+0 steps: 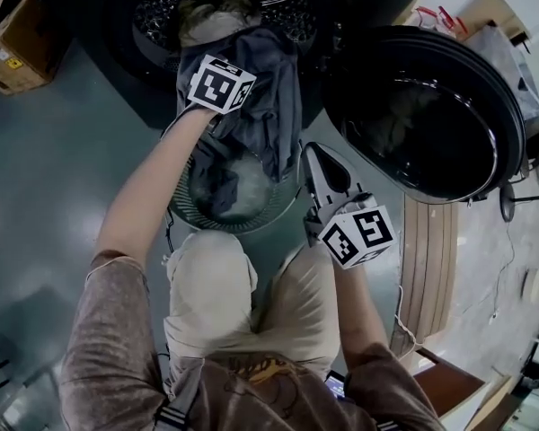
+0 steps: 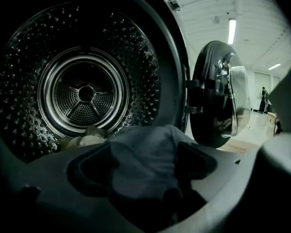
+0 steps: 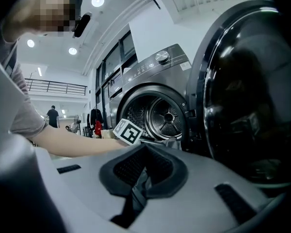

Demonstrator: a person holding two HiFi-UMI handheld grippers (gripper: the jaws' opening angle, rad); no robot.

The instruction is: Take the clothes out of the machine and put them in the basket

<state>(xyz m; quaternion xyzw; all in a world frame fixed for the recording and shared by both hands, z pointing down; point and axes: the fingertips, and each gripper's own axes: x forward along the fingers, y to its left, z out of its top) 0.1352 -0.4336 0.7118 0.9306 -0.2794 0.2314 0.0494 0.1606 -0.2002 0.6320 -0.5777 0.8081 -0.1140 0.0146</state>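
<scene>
A large, high-ceilinged hall of the lab or workshop kind — a front-loading washing machine (image 3: 157, 72) stands on a glossy grey floor (image 1: 45, 178) near a cardboard box (image 1: 13, 39), with round ceiling lights (image 3: 97, 1), a railed mezzanine (image 3: 58, 86) and people (image 3: 52, 114) far off.

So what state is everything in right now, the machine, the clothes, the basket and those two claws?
Machine door: swung wide open.
Drum: pale clothes left inside.
Grey garment: hanging from the drum mouth over the basket.
Basket: holds some clothes.
Left gripper: jaws apart, grey garment between them.
Right gripper: jaws together.
</scene>
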